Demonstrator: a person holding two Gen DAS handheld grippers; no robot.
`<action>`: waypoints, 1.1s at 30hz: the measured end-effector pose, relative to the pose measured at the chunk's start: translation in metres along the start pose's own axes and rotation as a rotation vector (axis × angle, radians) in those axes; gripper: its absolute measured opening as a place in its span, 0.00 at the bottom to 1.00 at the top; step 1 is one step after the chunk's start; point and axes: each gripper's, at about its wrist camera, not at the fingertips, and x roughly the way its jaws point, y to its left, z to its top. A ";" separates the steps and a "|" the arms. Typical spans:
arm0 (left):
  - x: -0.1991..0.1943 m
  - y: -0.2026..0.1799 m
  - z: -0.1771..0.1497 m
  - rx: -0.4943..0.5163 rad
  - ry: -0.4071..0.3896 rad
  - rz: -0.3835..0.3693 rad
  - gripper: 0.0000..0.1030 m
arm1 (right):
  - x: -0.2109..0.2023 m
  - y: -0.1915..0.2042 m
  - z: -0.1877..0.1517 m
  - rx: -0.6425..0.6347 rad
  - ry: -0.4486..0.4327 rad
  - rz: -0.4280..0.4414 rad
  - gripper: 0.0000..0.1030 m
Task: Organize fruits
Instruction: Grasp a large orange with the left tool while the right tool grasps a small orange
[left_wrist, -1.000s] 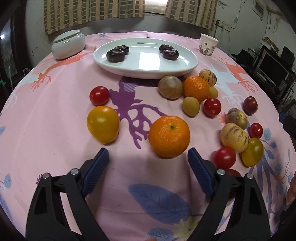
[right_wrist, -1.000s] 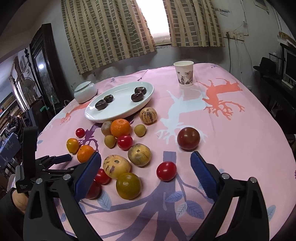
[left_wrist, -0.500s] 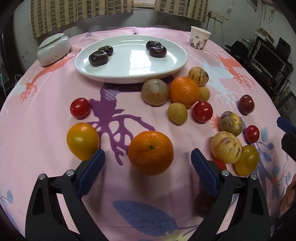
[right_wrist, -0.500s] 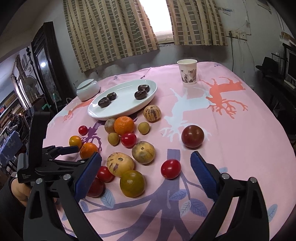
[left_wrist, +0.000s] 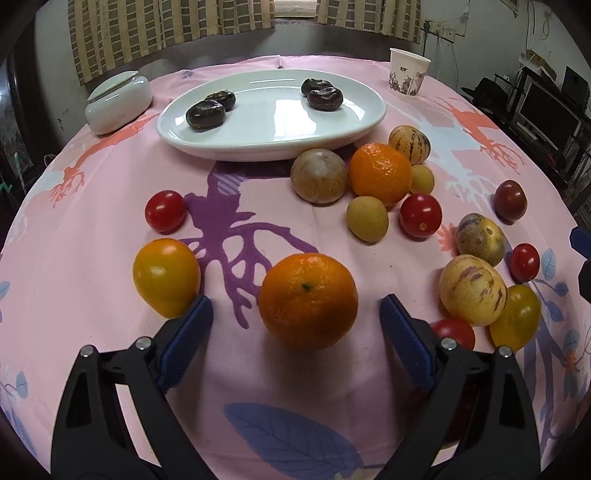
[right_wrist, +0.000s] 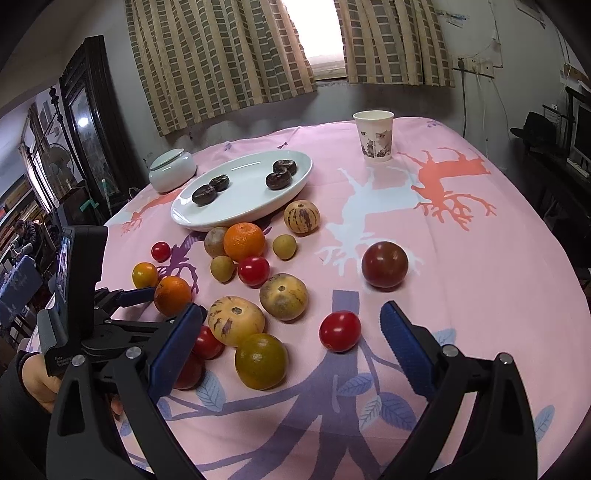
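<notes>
An orange (left_wrist: 307, 301) lies on the pink cloth between the blue pads of my left gripper (left_wrist: 295, 306). Its jaws are closing, and both pads still stand clear of the peel. In the right wrist view this orange (right_wrist: 173, 295) sits at the left gripper (right_wrist: 147, 299), held by a hand. My right gripper (right_wrist: 291, 310) hovers open over a red tomato (right_wrist: 340, 331) and several striped and yellow fruits, gripping nothing. A white oval plate (left_wrist: 258, 122) with several dark fruits stands behind. A second orange (left_wrist: 380, 173) lies near it.
A yellow tomato (left_wrist: 166, 277) touches the left finger's outer side. A red tomato (left_wrist: 452, 332) lies just beside the right finger. A lidded white jar (left_wrist: 118, 99) and a paper cup (left_wrist: 408, 72) stand at the back. A dark tomato (right_wrist: 384, 264) lies apart.
My left gripper has come forward around the near orange, which now sits between its fingers instead of ahead of them. The right gripper has held its place.
</notes>
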 end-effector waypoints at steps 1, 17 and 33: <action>-0.001 0.001 0.000 -0.004 -0.006 0.000 0.82 | 0.000 0.000 0.000 -0.001 0.001 -0.002 0.94; -0.040 0.008 -0.007 0.028 -0.092 -0.049 0.43 | 0.006 -0.003 -0.002 -0.018 0.012 -0.030 0.94; -0.063 0.058 -0.030 0.019 -0.140 -0.176 0.43 | 0.019 0.037 0.005 -0.141 -0.006 0.025 0.94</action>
